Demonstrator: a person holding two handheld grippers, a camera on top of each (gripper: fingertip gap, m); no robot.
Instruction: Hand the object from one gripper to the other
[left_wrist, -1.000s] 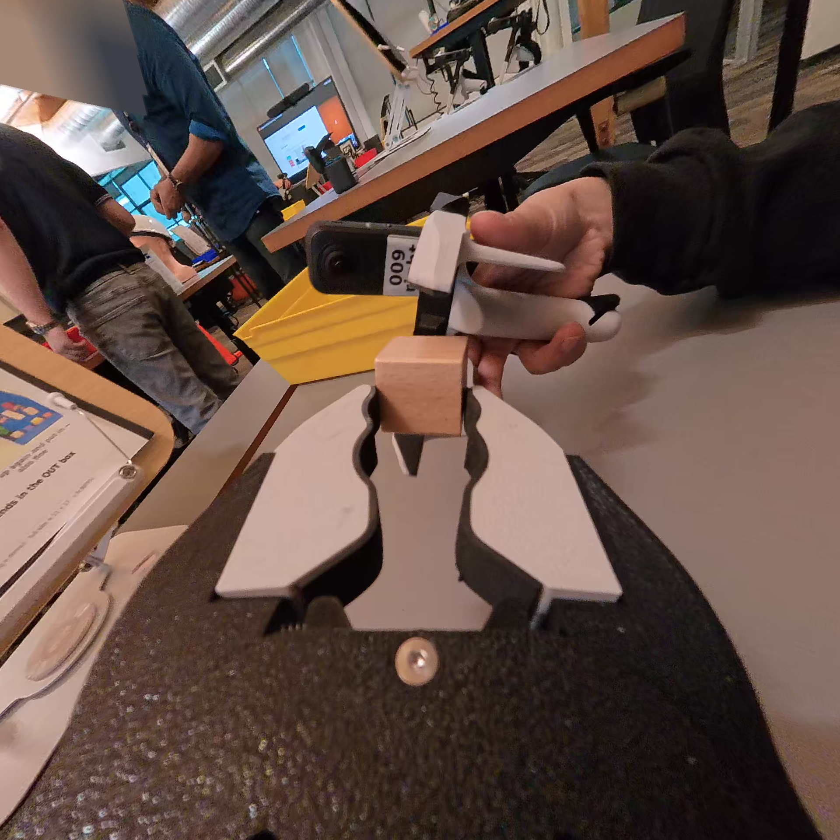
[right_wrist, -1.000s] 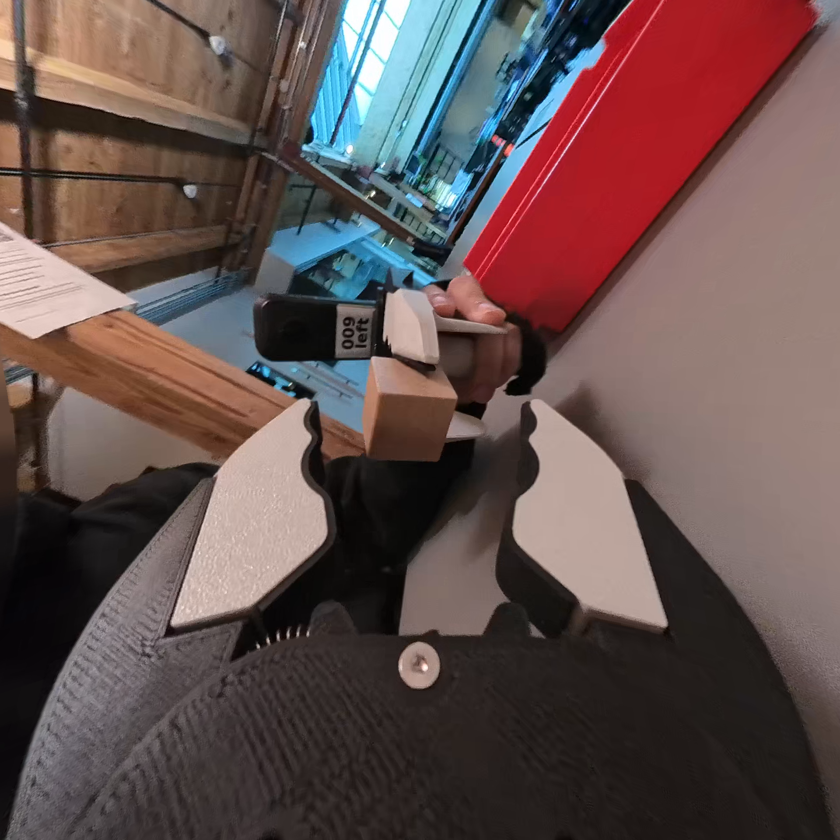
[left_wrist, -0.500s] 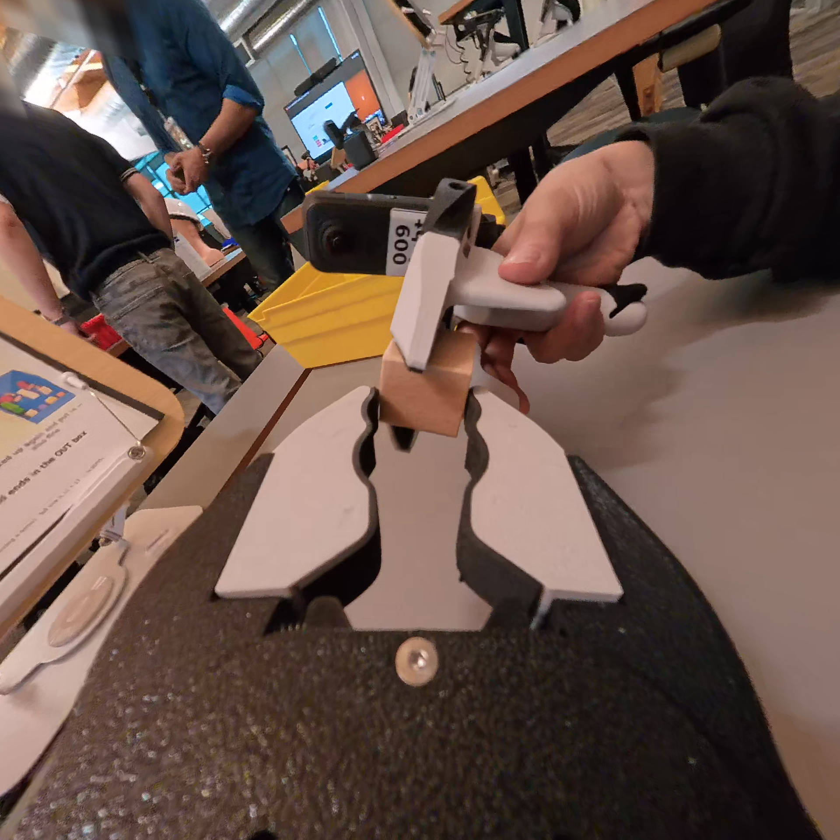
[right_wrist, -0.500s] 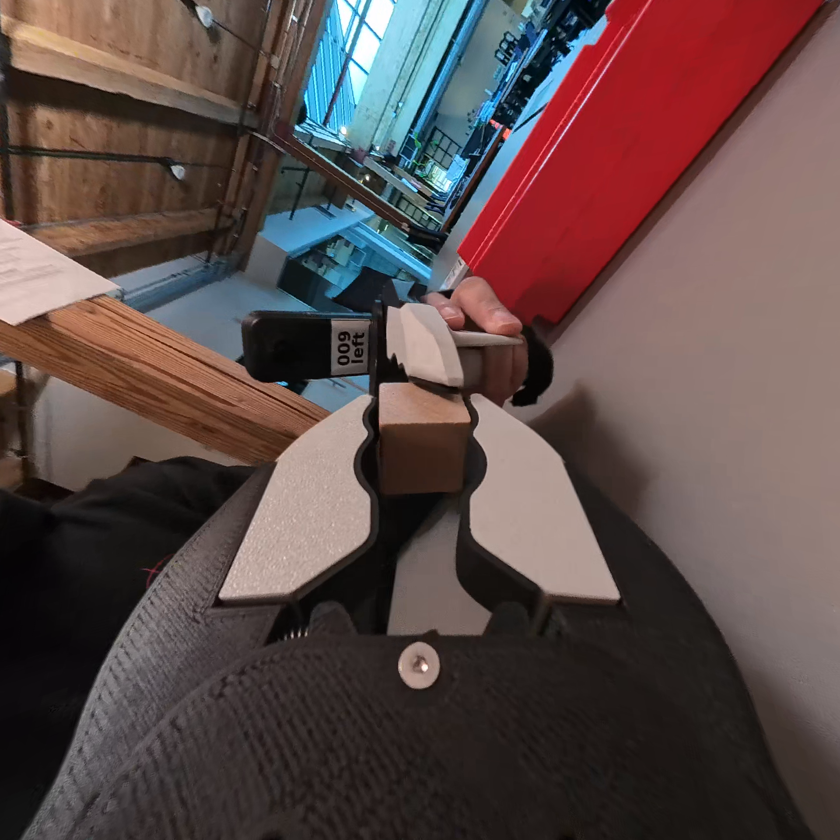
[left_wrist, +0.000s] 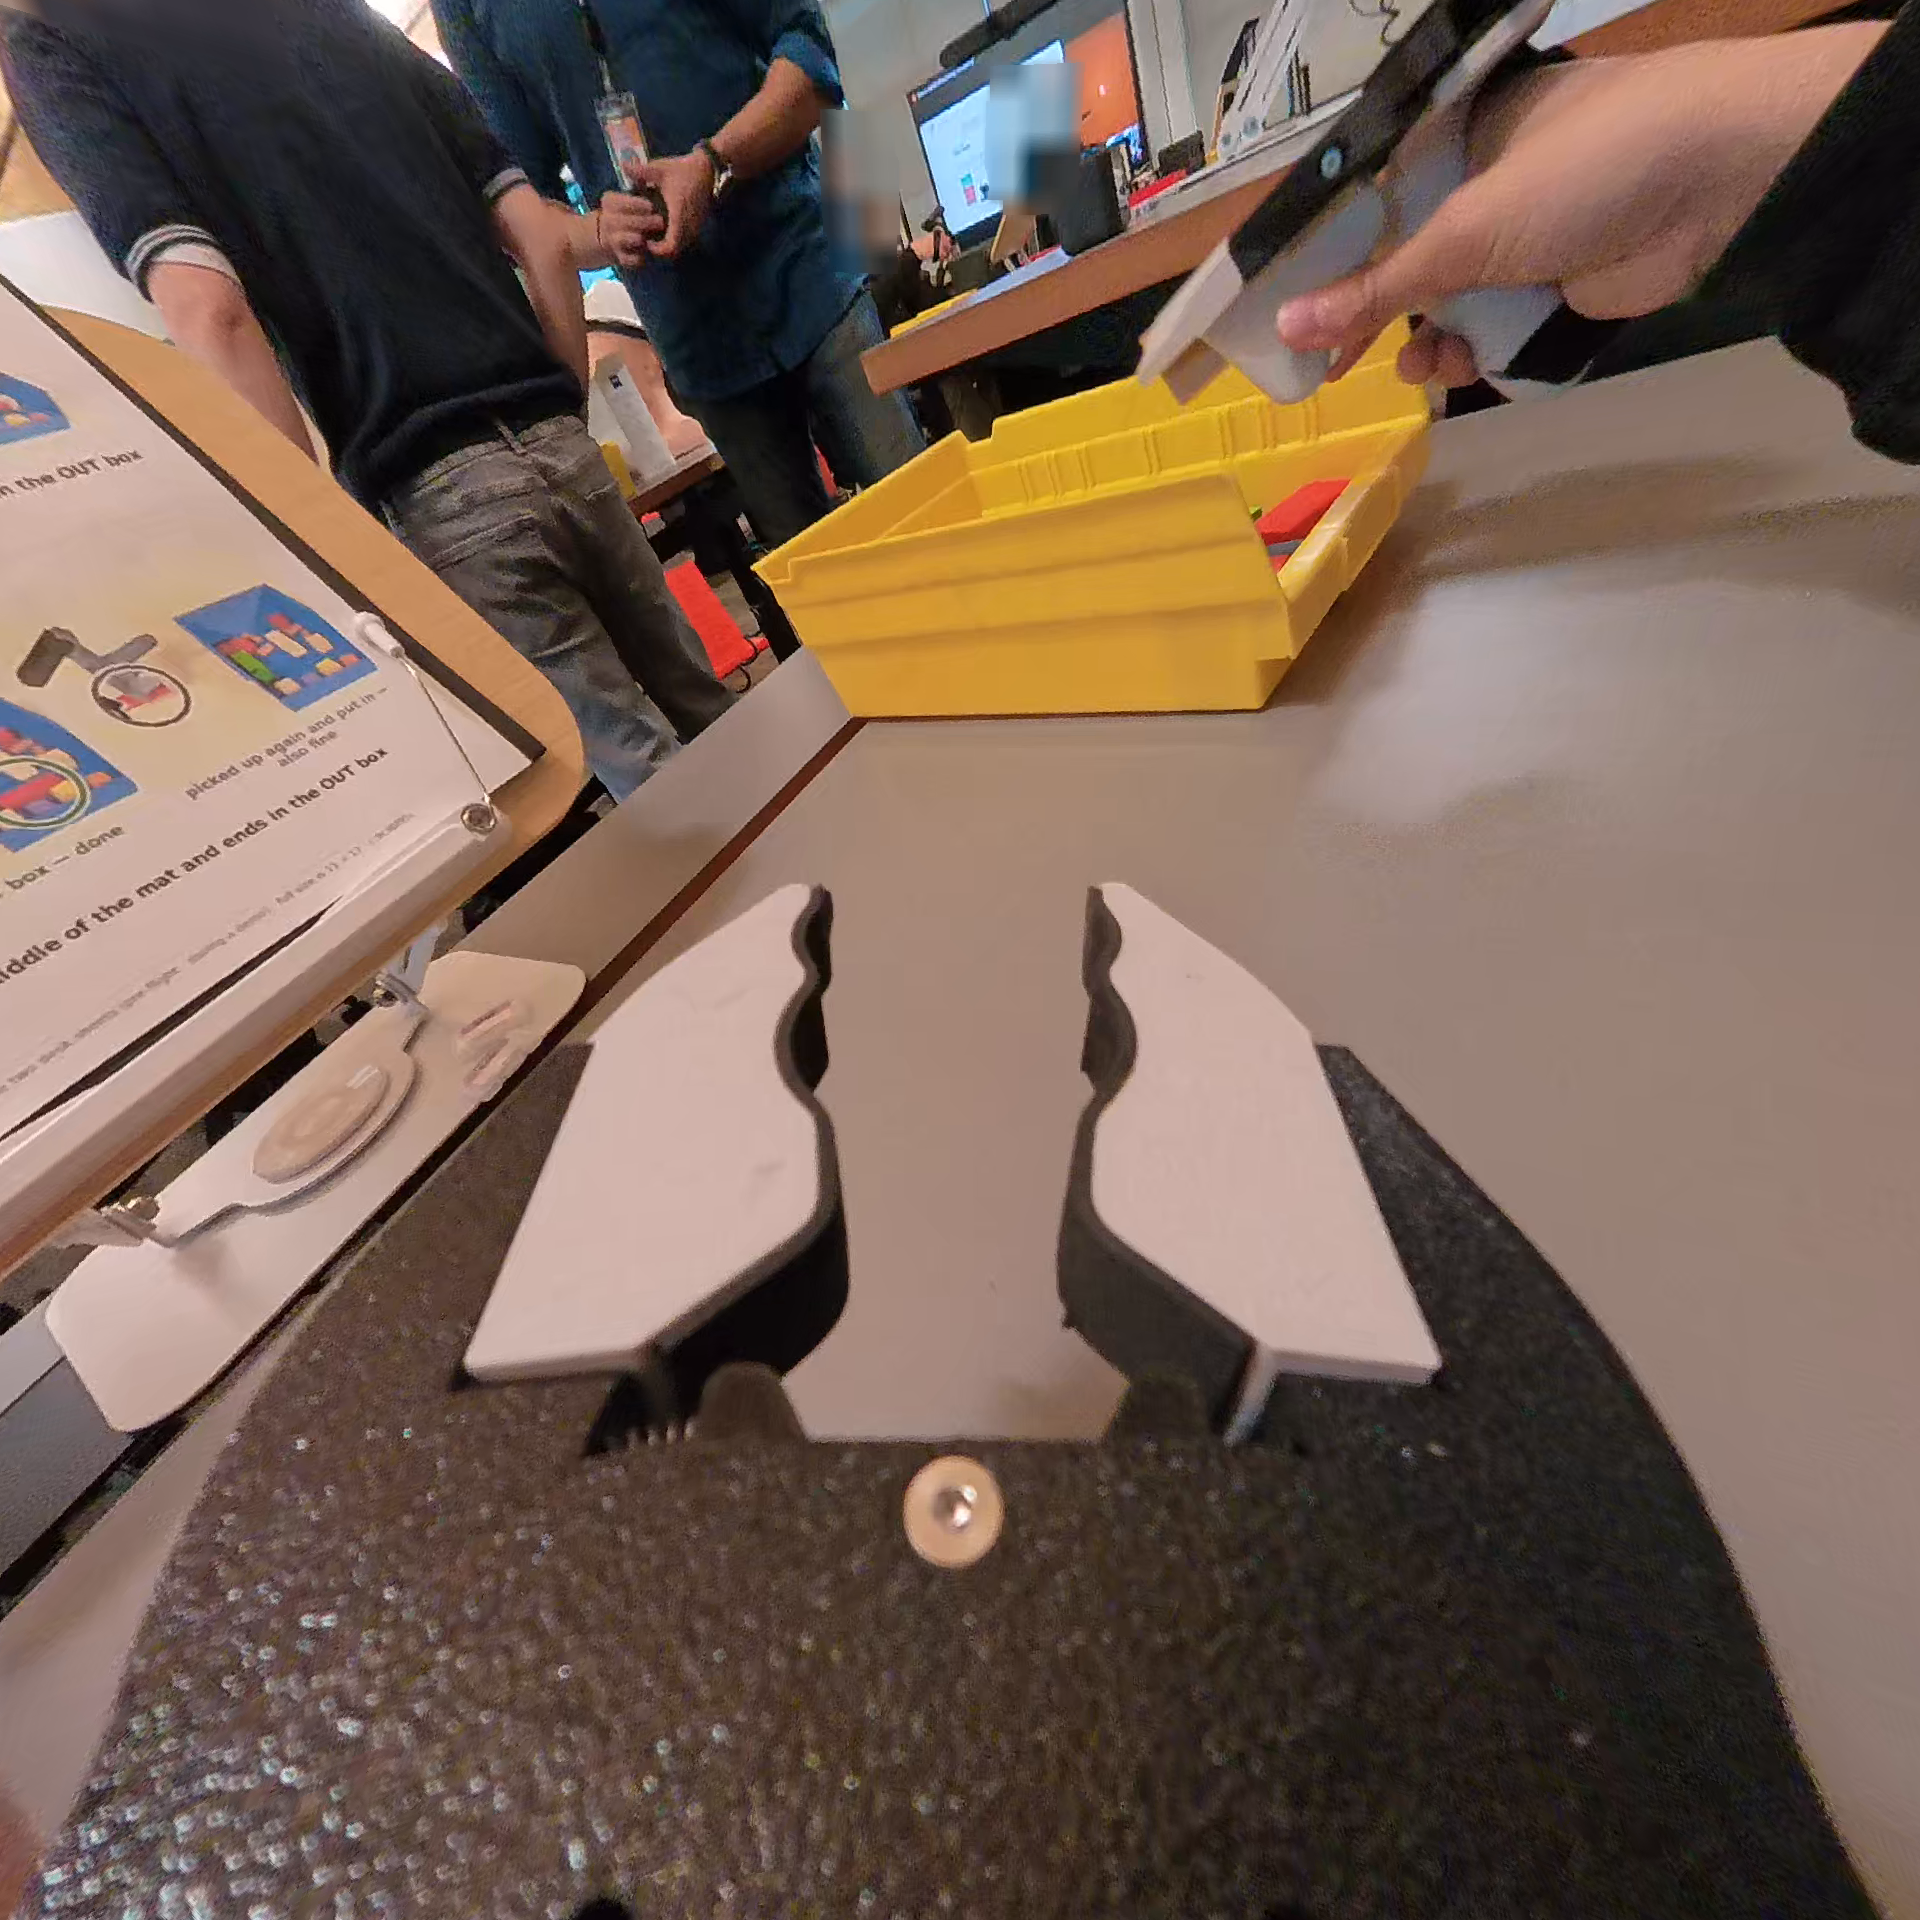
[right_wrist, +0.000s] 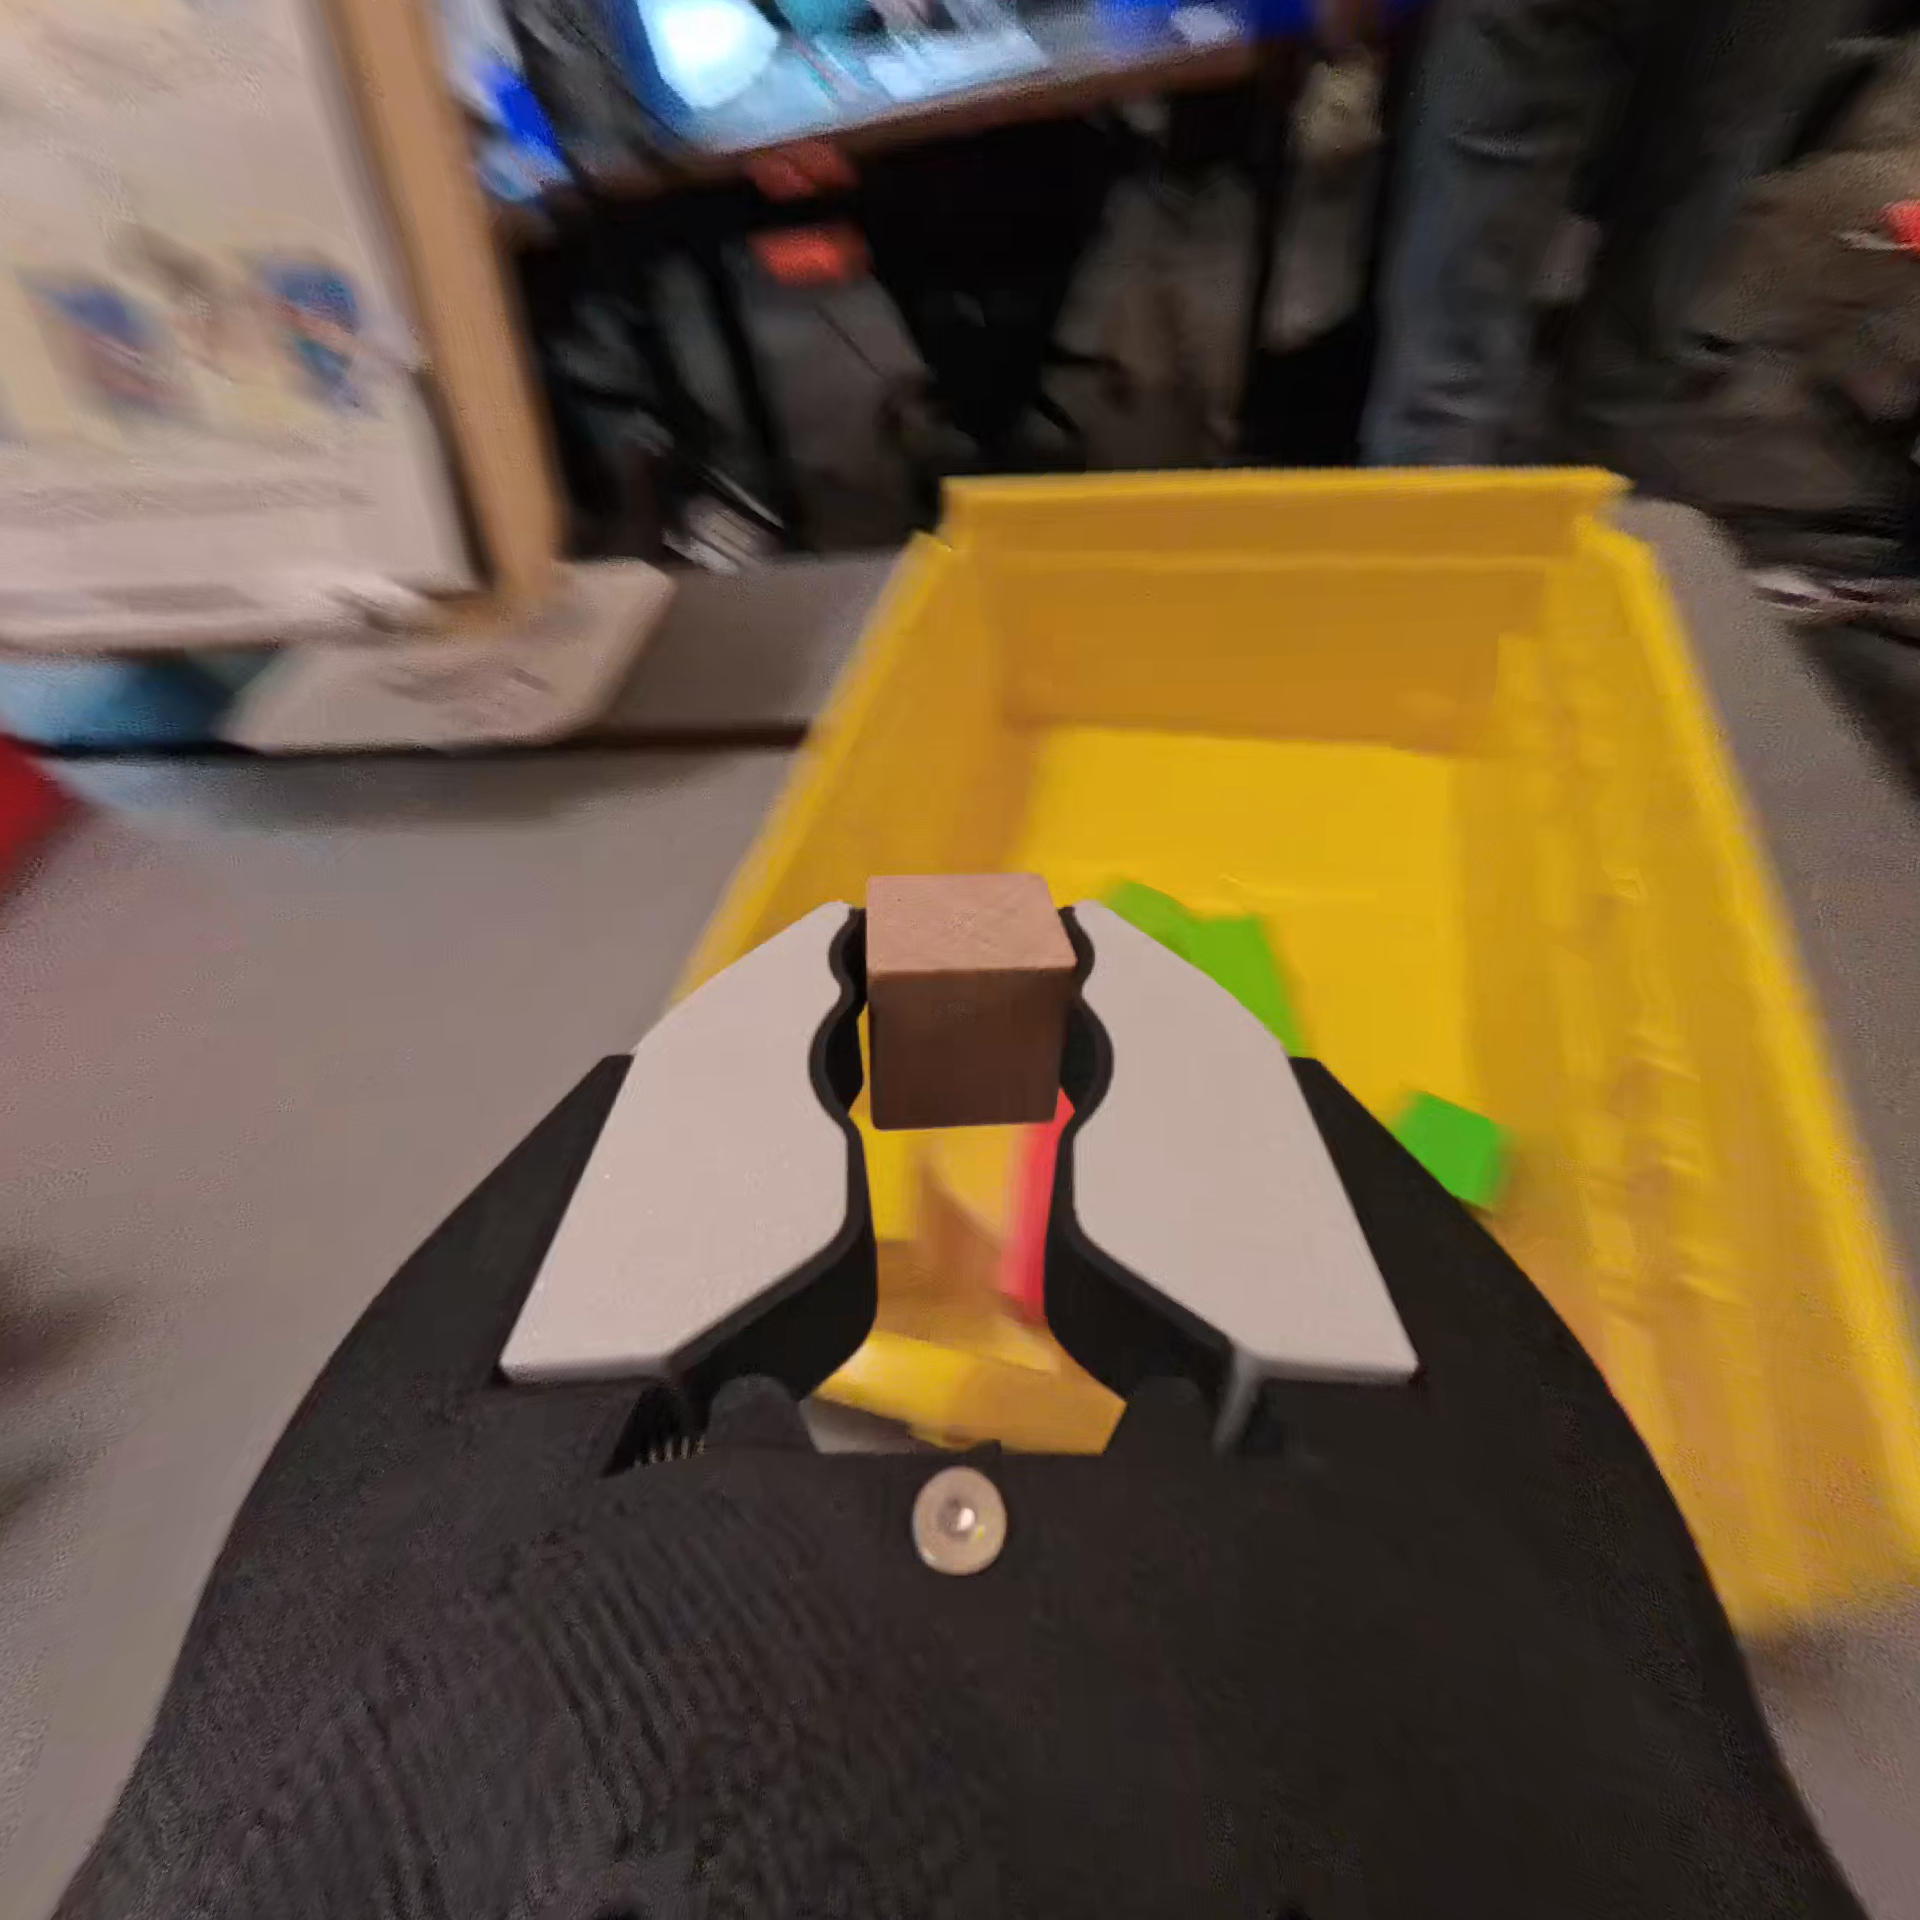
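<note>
**Yellow bin and a busy room behind**

A yellow bin (left_wrist: 1039, 613) is sitting on the grey counter (left_wrist: 1507, 883), with green blocks (right_wrist: 1236, 966) and a red piece (left_wrist: 1304, 506) lying inside. At the left, an instruction board (left_wrist: 208, 707) is leaning on its white stand (left_wrist: 312, 1132). Beyond the counter edge, two people (left_wrist: 343, 260) are standing, and a screen (left_wrist: 961, 145) is glowing behind them.

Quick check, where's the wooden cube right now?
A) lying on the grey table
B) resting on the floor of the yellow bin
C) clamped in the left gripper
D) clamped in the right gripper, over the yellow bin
D: the right gripper has both fingers pressed on the wooden cube above the yellow bin; the left gripper stands open and empty.
</note>
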